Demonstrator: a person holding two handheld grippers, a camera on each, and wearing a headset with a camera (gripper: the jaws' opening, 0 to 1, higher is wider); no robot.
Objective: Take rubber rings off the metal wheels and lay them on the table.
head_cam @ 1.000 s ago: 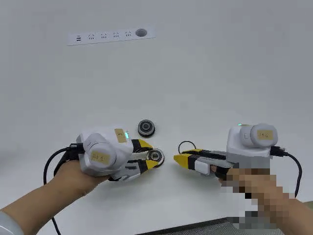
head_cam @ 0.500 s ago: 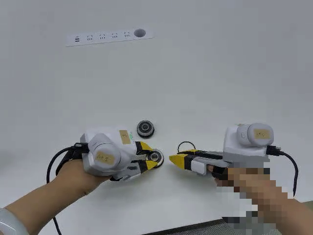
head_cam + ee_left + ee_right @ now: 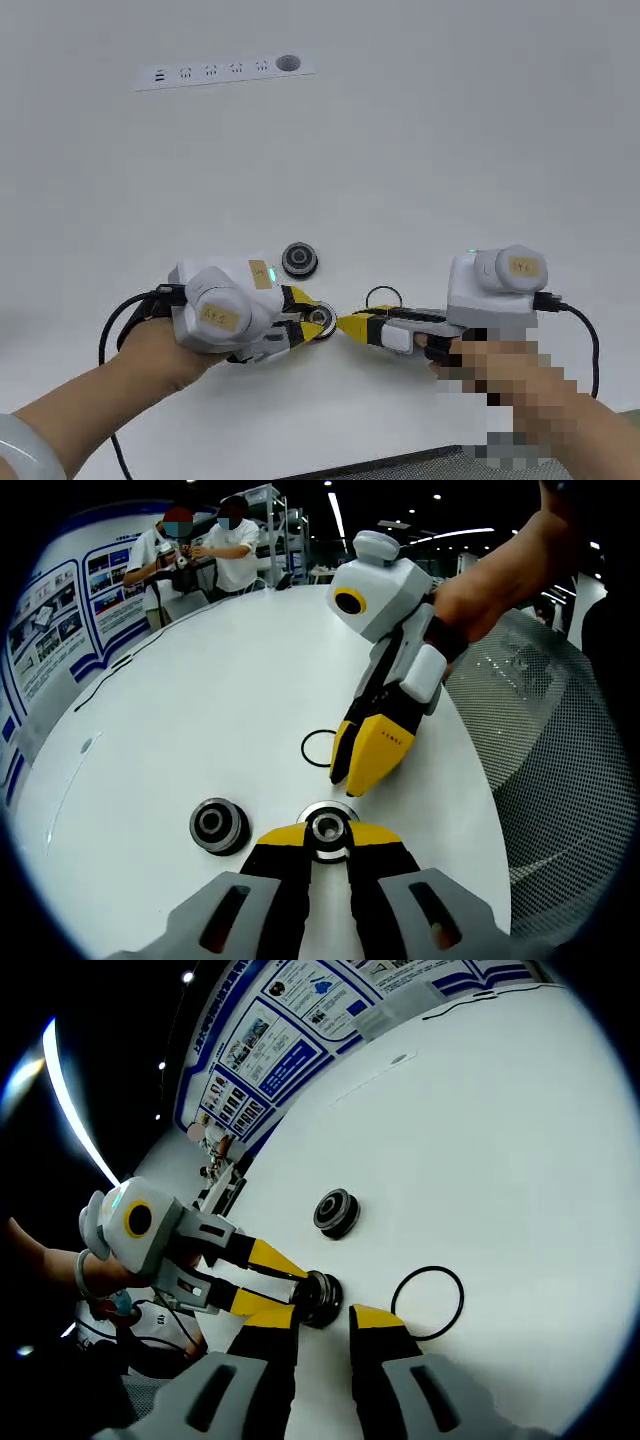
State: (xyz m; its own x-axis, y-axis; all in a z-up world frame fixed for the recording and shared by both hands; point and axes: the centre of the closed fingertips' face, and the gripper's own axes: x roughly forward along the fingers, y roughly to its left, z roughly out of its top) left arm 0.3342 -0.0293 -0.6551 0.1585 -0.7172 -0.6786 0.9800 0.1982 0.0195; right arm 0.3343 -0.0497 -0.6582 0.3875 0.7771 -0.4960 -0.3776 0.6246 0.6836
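My left gripper (image 3: 312, 322) (image 3: 328, 842) is shut on a metal wheel (image 3: 322, 321) (image 3: 328, 828) (image 3: 321, 1298), holding it low over the white table. My right gripper (image 3: 345, 325) (image 3: 320, 1322) points at that wheel from the right, its tips a finger's width away. Its jaws stand a little apart with nothing between them. It also appears in the left gripper view (image 3: 372, 752), just behind the held wheel. A loose black rubber ring (image 3: 384, 297) (image 3: 320, 748) (image 3: 428, 1302) lies flat on the table beside the right gripper. A second wheel (image 3: 299, 259) (image 3: 219, 825) (image 3: 336, 1212), dark-rimmed, lies just behind.
A white power strip (image 3: 225, 70) lies at the far side of the table. A mesh chair back (image 3: 560, 780) stands off the table's near edge. People (image 3: 215, 550) stand at another bench in the background.
My right gripper has moved left, closing the gap to the wheel held by the left gripper. The left gripper has kept its hold on the wheel and shifted only slightly.
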